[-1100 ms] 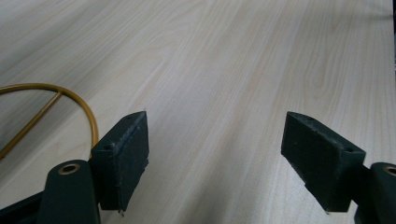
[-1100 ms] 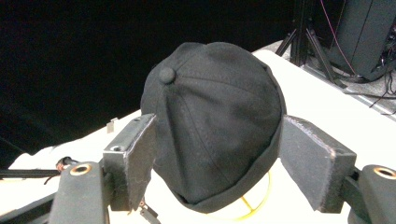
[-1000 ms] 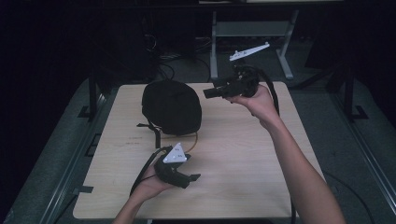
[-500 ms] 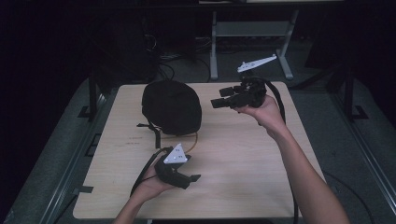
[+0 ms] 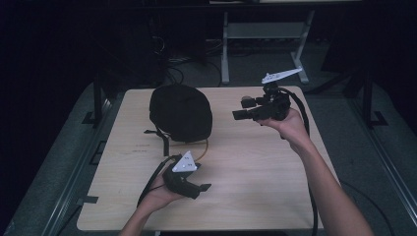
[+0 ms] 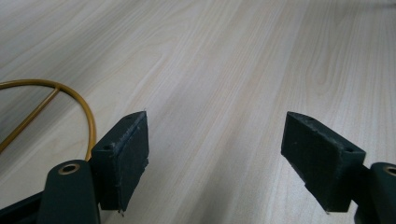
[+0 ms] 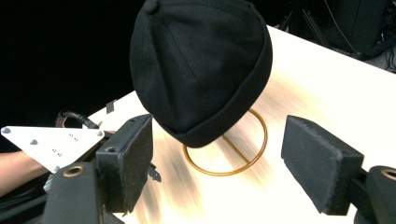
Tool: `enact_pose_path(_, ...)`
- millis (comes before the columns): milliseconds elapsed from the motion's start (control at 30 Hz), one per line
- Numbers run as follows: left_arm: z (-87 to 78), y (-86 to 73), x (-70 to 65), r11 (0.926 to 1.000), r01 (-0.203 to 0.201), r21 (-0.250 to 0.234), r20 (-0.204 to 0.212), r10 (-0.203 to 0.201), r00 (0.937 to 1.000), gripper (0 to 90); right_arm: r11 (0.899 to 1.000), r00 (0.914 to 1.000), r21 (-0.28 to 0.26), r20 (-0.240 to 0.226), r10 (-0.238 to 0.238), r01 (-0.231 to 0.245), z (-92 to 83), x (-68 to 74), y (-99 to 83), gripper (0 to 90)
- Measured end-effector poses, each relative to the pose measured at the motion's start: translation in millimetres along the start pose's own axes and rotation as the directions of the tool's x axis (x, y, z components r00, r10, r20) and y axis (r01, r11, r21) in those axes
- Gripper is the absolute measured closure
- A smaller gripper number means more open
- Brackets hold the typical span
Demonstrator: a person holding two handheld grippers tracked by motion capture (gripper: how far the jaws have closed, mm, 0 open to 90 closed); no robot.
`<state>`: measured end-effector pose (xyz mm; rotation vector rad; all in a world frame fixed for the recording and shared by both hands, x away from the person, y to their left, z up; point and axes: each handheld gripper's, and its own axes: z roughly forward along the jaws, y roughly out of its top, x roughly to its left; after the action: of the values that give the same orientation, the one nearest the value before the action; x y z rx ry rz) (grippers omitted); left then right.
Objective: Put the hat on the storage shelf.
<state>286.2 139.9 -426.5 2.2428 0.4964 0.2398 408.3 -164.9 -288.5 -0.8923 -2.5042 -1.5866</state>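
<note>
Black cap [image 5: 180, 112] sits on a gold wire stand [image 7: 225, 154] at the back left of the wooden table [image 5: 255, 167]. Right gripper [image 5: 244, 109] has dropped and pulled back from the cap since the earlier frame; its jaws are wide apart, empty, aimed at the cap. Left gripper [image 5: 204, 188] remains near the front edge, jaws spread wide, gripping nothing.

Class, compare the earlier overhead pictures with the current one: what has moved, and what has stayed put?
The right gripper has dropped lower over the table's far right part, its open, empty jaws pointing at the black cap; it has taken hold of nothing. The left gripper stays open and resting near the front edge. The cap sits unchanged on its gold wire stand on the table.
</note>
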Motion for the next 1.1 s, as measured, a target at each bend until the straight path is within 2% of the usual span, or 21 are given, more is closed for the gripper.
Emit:
enact_pose_path(367,0.1,-0.6,0.1,1.0,0.002,0.004,0.0,-0.002,1.0,23.2,1.0,0.9997,-0.008,0.0,0.025,-0.025,-11.3,-5.5,-25.0,23.7)
enact_pose_path(467,-0.1,-0.6,0.6,0.9998,-0.012,0.019,-0.001,0.012,0.9999,23.2,0.999,0.9995,-0.006,0.006,0.031,-0.031,-15.0,-7.6,-31.5,23.3)
enact_pose_path(733,2.0,-0.6,-0.9,0.9999,-0.001,0.013,0.002,0.001,1.0,23.2,0.999,0.9986,-0.011,0.014,0.051,-0.051,-26.0,-10.7,-47.8,22.3)
enact_pose_path(1100,2.9,-1.1,-1.2,0.9999,-0.007,0.014,0.003,0.007,1.0,23.2,0.997,0.9966,-0.004,0.025,0.079,-0.079,-36.0,-15.1,-78.9,21.7)
